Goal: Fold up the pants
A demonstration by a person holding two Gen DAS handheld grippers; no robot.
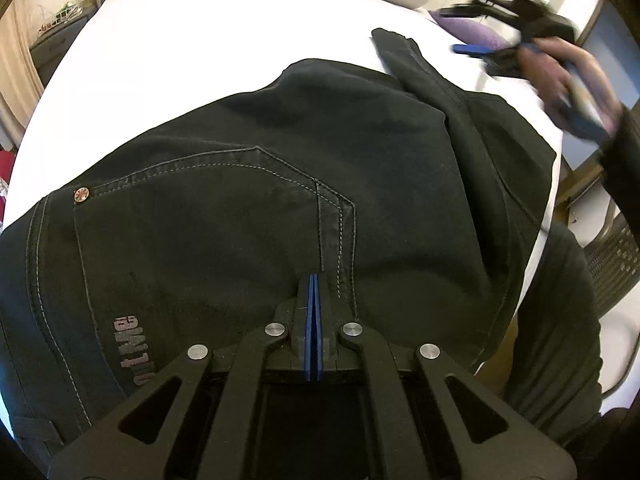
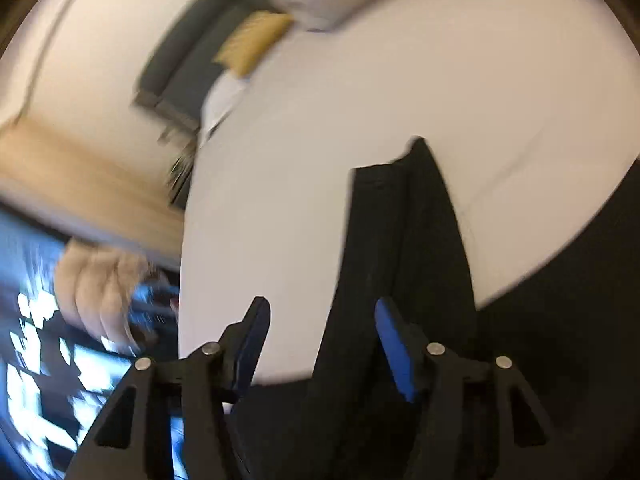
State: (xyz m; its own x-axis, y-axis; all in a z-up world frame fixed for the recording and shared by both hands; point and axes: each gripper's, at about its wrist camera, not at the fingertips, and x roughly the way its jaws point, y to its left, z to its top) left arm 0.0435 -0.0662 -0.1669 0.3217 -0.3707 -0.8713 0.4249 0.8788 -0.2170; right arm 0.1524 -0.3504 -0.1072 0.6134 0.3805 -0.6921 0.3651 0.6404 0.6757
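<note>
Shut tight, pads pressed flat together: left gripper (image 1: 312, 280) at lower centre of the left wrist view, tips down on the black pants (image 1: 280, 184), whether nipping a thin layer of cloth or merely pressing cannot be told; just above the tips, a stitched seam, and to the left the back pocket (image 1: 192, 216) with its copper rivet (image 1: 82, 195); beyond, cloth spread over most of the frame on the white bed (image 1: 200, 60), one narrow leg end (image 1: 404, 56) folded up toward the upper right; at far right, blurred, the hand (image 1: 568, 80) with the right gripper (image 1: 472, 50), clear of the cloth

Parted, nothing between the pads: right gripper (image 2: 320, 328) at lower centre of the right wrist view, over bare sheet, picture smeared; just right of the gap, behind the right-hand pad, the same leg end (image 2: 400, 220), long axis running from the bottom of the frame up to a tip at centre right

Judged next: taking that leg end for the coming fold; lies up and slightly right of the open jaws, roughly in line with them; right hand nearer by far, left pinning the seat
</note>
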